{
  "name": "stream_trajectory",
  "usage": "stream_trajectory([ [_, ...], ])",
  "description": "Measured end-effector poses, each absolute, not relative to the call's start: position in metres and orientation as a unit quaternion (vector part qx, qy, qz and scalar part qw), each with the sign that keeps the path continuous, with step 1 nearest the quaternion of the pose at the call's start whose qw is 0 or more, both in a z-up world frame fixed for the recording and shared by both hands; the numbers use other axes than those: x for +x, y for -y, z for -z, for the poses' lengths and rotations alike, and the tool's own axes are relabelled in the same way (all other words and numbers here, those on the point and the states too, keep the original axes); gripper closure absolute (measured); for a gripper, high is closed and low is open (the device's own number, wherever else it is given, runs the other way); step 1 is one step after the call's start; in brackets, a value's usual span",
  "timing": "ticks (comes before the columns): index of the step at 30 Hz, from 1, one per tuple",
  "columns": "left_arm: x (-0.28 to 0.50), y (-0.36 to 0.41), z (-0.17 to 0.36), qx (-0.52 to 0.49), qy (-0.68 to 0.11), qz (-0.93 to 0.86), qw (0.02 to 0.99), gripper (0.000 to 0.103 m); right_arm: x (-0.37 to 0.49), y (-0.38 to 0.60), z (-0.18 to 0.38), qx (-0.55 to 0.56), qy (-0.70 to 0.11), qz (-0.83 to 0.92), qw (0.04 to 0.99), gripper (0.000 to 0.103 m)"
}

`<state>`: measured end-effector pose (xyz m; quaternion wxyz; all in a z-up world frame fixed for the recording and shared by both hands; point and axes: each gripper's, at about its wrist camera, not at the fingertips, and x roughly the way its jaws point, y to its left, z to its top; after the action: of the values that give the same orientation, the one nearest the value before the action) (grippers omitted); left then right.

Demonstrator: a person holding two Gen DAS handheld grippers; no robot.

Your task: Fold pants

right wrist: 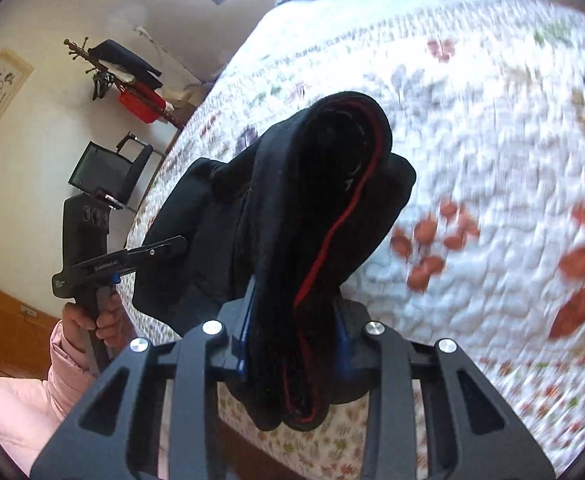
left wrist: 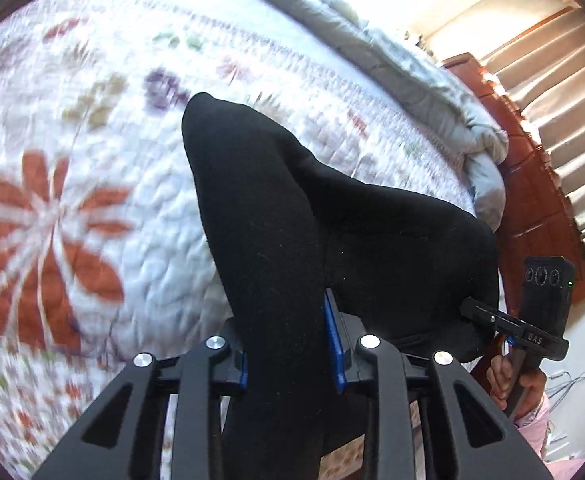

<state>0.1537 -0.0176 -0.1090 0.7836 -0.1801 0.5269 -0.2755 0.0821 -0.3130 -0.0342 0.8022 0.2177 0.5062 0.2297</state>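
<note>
The pants (left wrist: pixel 276 216) are black, with a thin red line (right wrist: pixel 332 232) running along one part. They hang in the air over the bed (left wrist: pixel 92 80), near its side edge, and I cannot tell if any part touches the quilt (right wrist: pixel 492 140).

The left tongs (left wrist: pixel 292 344) pinch a thick bunch of the black cloth between blue pads (left wrist: pixel 334 344). The right tongs (right wrist: pixel 292 332) pinch another thick bunch, the part with the red line.

What could go wrong? The cloth is bunched, not flat. If it goes down like this, it may fold crooked and lumpy. The bunches are fat, so some layers may slip out of the tongs and the pants may drop in a heap. The loose part hangs close to the bed's edge, so it could slide off the side. The pictures are blurry, so things seem to be going fast, and that may make the cloth swing.

Count: one pair of pants, two tongs, one bed, one quilt, one gray blanket (left wrist: pixel 432 92) at the far edge.
</note>
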Motion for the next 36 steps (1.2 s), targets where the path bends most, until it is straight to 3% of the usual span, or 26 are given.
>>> stream_trajectory([
  [7,0.226,0.042,0.101,-0.171,-0.496,0.276,0.805,0.074,0.152,0.333,0.026,0.204,-0.491,-0.217,0.819,0.072],
  [11,0.255,0.054,0.130,-0.169,-0.521,0.266,0.793,0.074,0.191,0.349,0.066,0.224,-0.521,-0.202,0.798,0.071],
  [13,0.264,0.060,0.153,-0.157,-0.543,0.252,0.785,0.071,0.203,0.357,0.098,0.231,-0.547,-0.180,0.784,0.062],
  [15,0.269,0.060,0.173,-0.148,-0.551,0.241,0.785,0.056,0.206,0.367,0.127,0.259,-0.555,-0.179,0.770,0.053],
  [19,0.270,0.055,0.185,-0.163,-0.551,0.245,0.781,0.048,0.199,0.376,0.146,0.308,-0.528,-0.198,0.766,0.052],
  [23,0.265,0.065,0.178,-0.117,-0.541,0.228,0.801,0.043,0.196,0.369,0.140,0.287,-0.528,-0.186,0.777,0.049],
  [25,0.259,0.066,0.168,-0.114,-0.538,0.218,0.806,0.042,0.192,0.364,0.131,0.276,-0.531,-0.171,0.783,0.039],
  [27,0.248,0.064,0.156,-0.097,-0.533,0.199,0.817,0.043,0.185,0.358,0.113,0.242,-0.529,-0.145,0.800,0.035],
  [36,0.199,0.066,0.119,-0.076,-0.500,0.138,0.852,0.037,0.136,0.309,0.042,0.100,-0.481,-0.100,0.865,0.036],
])
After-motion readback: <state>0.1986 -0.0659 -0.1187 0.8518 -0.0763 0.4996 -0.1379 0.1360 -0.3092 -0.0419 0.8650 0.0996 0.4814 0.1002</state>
